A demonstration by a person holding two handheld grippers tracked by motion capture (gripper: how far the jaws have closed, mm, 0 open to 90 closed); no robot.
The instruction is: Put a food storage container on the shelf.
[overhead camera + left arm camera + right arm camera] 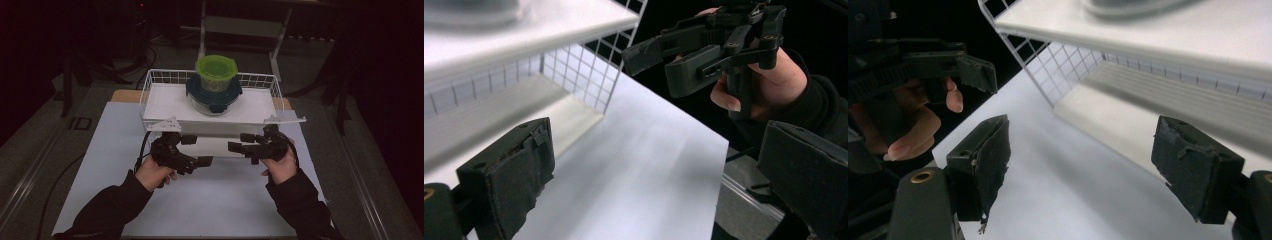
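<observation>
A white wire rack [150, 86] stands at the far side of the white mat. On its top shelf a green-lidded tub [216, 72] sits on a glass container with a dark teal lid [214, 97]. My left gripper [197, 150] is low in front of the rack's left half, open, with nothing between its fingers. My right gripper [241, 142] faces it from the right, also open and empty. The left gripper view has wide-apart jaws [659, 180] over the mat, with the rack's mesh [579, 70] and the right gripper [704, 55] beyond. The right gripper view has its own jaws [1088, 165] apart below the rack's shelf [1148, 30].
The white mat [210, 200] covers the table in front of the rack. A lower shelf board [1128, 115] lies under the top one. A pale metal frame [240, 25] stands on the dark floor behind the table. A cable [142, 150] trails from the left gripper.
</observation>
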